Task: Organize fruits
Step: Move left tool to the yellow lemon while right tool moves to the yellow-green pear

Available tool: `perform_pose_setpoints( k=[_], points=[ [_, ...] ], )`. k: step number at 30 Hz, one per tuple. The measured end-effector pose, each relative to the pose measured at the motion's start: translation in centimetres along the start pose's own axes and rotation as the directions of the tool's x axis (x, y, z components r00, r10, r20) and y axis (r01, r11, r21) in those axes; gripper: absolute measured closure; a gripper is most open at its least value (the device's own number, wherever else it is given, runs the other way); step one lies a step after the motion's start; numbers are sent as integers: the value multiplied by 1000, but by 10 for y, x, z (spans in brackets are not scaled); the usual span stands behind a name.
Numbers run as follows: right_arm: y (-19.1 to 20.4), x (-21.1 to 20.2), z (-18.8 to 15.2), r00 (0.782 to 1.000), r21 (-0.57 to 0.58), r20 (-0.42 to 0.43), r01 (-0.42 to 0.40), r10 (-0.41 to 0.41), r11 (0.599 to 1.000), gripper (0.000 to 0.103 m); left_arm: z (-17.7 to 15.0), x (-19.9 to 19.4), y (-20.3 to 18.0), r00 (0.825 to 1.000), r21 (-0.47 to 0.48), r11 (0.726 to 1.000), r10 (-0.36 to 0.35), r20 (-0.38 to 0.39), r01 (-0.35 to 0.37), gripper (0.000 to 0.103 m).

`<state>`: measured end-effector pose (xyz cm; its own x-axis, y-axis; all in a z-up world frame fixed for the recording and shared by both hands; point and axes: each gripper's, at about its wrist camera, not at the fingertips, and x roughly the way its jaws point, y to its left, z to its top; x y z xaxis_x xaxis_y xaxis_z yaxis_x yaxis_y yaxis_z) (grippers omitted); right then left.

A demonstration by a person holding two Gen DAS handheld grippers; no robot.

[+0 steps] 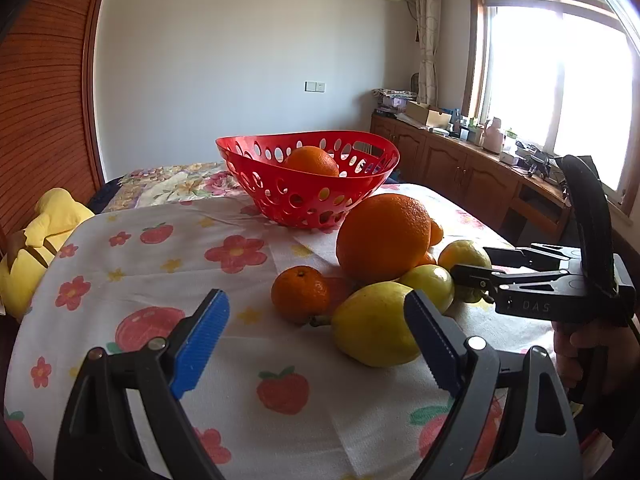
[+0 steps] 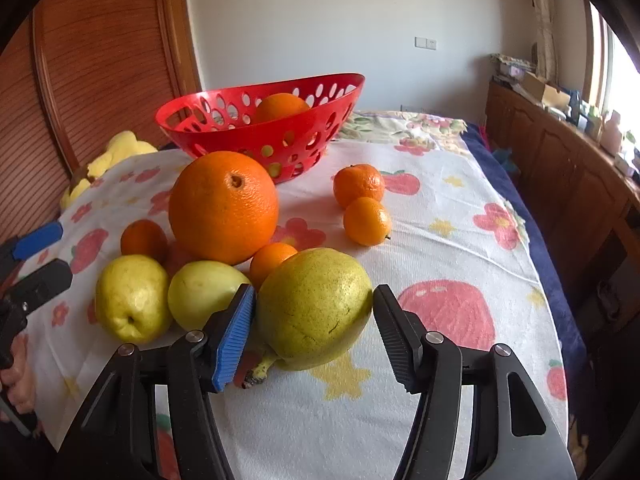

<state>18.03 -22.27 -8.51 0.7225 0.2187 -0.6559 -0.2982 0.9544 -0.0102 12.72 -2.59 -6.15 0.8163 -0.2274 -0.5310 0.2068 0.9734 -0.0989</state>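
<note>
a: where is the fruit?

b: on a surface under a white cloth [image 2: 460, 248] printed with strawberries and flowers. a red perforated basket [image 2: 240, 136] sits at the far side with one orange [image 2: 280, 107] inside. in front of it stands a large orange [image 2: 223, 207], with small tangerines near it: one [image 2: 144, 239] at its left, one [image 2: 273, 261] tucked low at its front, and two [image 2: 359, 185] touching each other off to the right.

a: and the pears?

b: three yellow-green ones lie nearest the cameras, side by side. the biggest pear [image 2: 314, 308] lies on its side, stem pointing toward the right wrist camera.

a: what are the jaws doing?

b: the right gripper [image 2: 314, 320] has its jaws spread around that big pear, the blue pad just beside its left flank, the black pad close by its right flank; whether either touches, i cannot tell. the left gripper [image 1: 316, 336] hovers with jaws spread wide, gripping nothing; another pear [image 1: 374, 324] lies just ahead, partly behind the right-hand pad, and a tangerine [image 1: 300, 294] sits beyond the gap.

a: anything else?

b: a yellow plush toy [image 1: 40, 240] at the left edge.
</note>
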Motion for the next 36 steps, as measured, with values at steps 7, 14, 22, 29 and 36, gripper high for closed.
perform_pose_setpoints(
  k=[7,14,22,29,36],
  points=[
    [-4,-16,-15,1000,6,12,-20,20,1000,42,3,-2,-7,1000,11,1000,-12,-17,12,14],
    [-8,-23,-24,998,23,40,-47,46,999,42,7,1,-22,998,29,999,-42,-44,43,14],
    [-4,-22,-24,998,-5,54,-29,29,1000,41,5,16,-36,992,65,996,-49,-119,57,14],
    [-2,-22,-25,998,-7,55,-26,26,1000,41,8,27,-37,986,62,996,-46,-160,57,14],
    [-2,-22,-25,998,-7,55,-26,26,1000,41,4,40,-43,977,73,995,-54,-207,71,14]
  ],
)
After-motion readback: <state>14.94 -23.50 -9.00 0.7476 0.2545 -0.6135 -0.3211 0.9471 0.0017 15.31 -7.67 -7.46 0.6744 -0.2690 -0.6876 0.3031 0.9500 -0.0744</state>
